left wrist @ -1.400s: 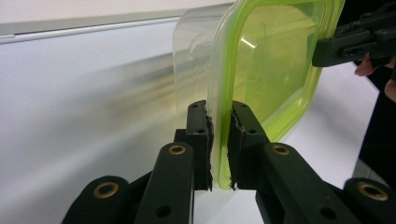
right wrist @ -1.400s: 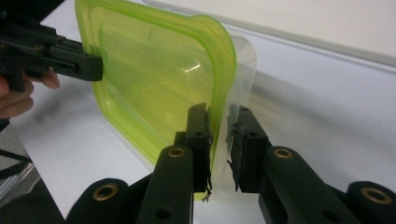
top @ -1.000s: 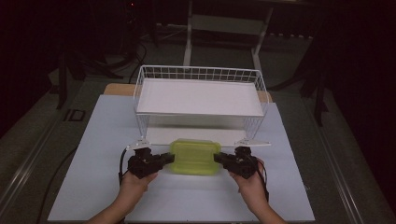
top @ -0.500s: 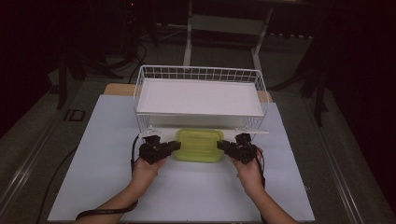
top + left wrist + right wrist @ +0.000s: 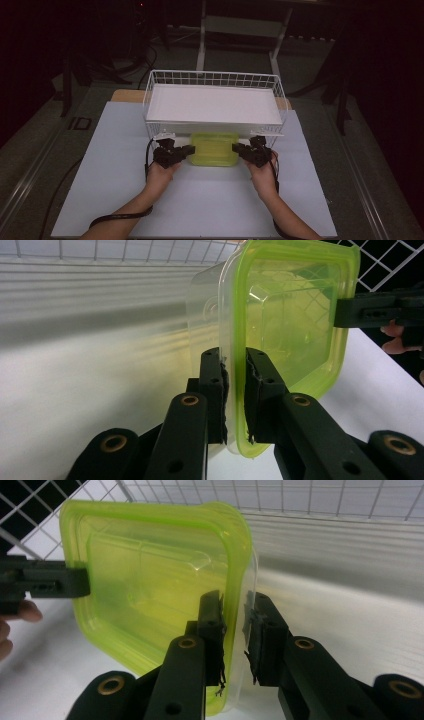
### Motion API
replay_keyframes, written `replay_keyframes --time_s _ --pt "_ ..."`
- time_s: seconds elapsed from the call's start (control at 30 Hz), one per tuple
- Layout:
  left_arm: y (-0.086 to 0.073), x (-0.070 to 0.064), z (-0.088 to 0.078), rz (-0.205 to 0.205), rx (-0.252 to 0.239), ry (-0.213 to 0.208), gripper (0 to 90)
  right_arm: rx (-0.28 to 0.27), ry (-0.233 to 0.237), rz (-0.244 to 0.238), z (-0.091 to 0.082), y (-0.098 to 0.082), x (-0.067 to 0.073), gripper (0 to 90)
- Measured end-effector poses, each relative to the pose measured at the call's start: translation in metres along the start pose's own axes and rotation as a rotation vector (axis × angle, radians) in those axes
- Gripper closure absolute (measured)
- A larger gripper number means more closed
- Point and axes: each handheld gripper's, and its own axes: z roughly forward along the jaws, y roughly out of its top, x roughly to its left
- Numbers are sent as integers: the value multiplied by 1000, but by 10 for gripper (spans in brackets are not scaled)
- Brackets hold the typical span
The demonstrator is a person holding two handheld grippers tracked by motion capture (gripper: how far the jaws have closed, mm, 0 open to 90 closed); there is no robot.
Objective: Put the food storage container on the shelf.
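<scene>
Now the green-lidded container [image 5: 215,148] sits farther from the person than it did a second ago, its far edge tucked under the near lip of the white wire basket [image 5: 215,80], where before it lay out in the open on the near side. Both hands have pushed forward with it. On the left, the left claw [image 5: 186,150] is clamped on the container's left rim, lid and clear wall pinched together between the black pads, as the left gripper view shows [image 5: 234,390]. On the right, the right claw [image 5: 239,148] grips the opposite rim; in the right gripper view [image 5: 235,630] its jaws straddle the lid edge, closed on it though a sliver of gap shows beside the clear wall. Judging by this, the container is being carried toward the basket, and it probably needs lifting over the wire wall or sliding beneath it. The surface [image 5: 100,165] is a pale, bare board with a wooden edge showing at its far corners. Around it the room is dark, with cables on the floor at left and a grey stand [image 5: 240,25] beyond the basket.
</scene>
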Motion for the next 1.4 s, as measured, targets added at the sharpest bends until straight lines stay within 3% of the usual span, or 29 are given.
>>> replay_keyframes --time_s 0.13,0.2,0.4,0.47,0.57,0.67,0.77,0.9,0.93,1.0,1.07,1.1,1.13,1.2,1.27,1.4 --pt "0 -1 2 35 -11 12 785 -7 1 9 3 1 -4 773" --pt "1 1 3 24 -18 8 781 -9 -4 10 4 2 -4 768" --pt "3 3 5 50 -35 29 755 -24 -26 14 7 2 -3 750" --pt "3 4 8 46 -39 37 726 -30 -53 11 9 2 -2 741" --pt "4 5 12 34 -33 43 682 -27 -127 -45 15 1 1 661" --pt "3 4 16 58 -30 56 636 -29 -121 -37 19 0 -1 623" --pt "4 6 18 36 -28 64 591 -26 -156 -50 22 1 -1 639" --pt "5 6 19 34 -27 82 568 -29 -168 -45 25 2 1 594" --pt "6 6 20 33 -24 84 497 -31 -168 -43 25 2 1 562" --pt "8 7 19 38 -22 97 459 -32 -163 -24 22 3 3 547" --pt "8 9 17 24 -34 79 449 -32 -166 -17 19 4 5 538" --pt "9 8 15 33 -35 76 449 -47 -161 -52 18 5 2 535" --pt "9 7 14 38 -34 71 449 -28 -157 -14 17 4 4 536" --pt "8 7 12 39 -33 59 448 -34 -156 -15 16 3 3 539" --pt "8 5 7 62 -30 52 443 -51 -152 -63 13 -2 1 538" --pt "5 3 0 76 -34 46 443 -58 -138 -56 8 -7 3 538"
